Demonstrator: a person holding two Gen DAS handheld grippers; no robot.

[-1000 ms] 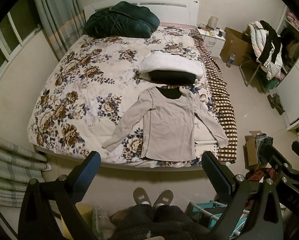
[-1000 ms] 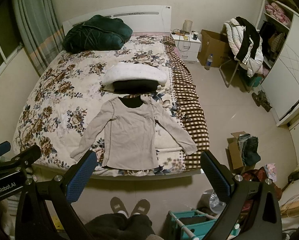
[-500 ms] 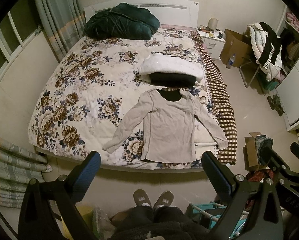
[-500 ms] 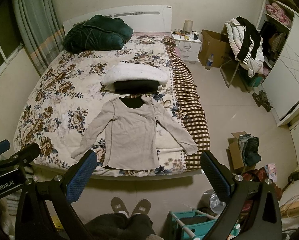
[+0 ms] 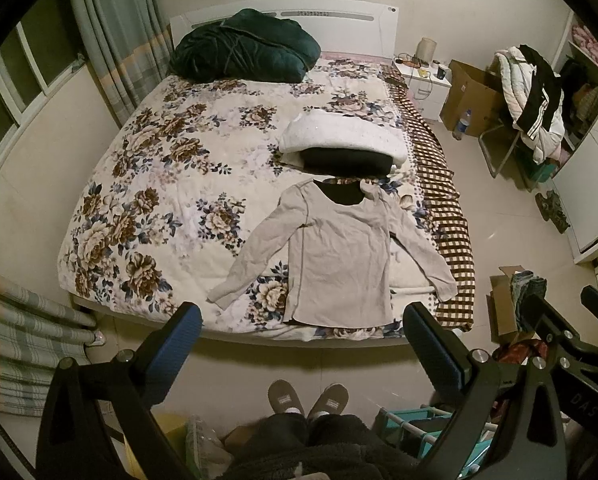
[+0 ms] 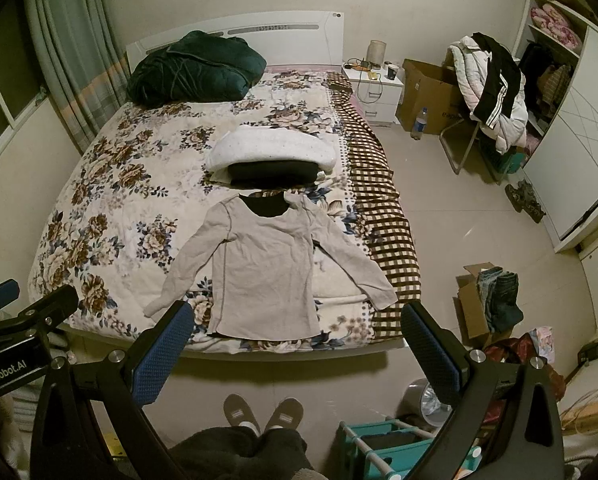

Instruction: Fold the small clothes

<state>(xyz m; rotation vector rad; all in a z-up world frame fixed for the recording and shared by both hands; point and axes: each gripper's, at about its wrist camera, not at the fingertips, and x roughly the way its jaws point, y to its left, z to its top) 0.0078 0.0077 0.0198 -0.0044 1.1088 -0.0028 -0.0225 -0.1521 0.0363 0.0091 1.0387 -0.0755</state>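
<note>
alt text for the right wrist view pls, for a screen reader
A beige long-sleeved top lies flat, sleeves spread, at the foot of a bed with a floral quilt, not yet folded. The right claw hangs open above the floor before the bed, holding nothing; the left claw shows at the left edge. Slippered feet stand below.

A lived-in home bedroom: a double bed [image 6: 99,184] with a floral quilt and white headboard [image 6: 299,34], a nightstand [image 6: 373,92] beside it, curtains [image 6: 71,72] at the window, and an open wardrobe [image 6: 555,80] past a chair heaped with jackets [image 6: 491,88].
</note>
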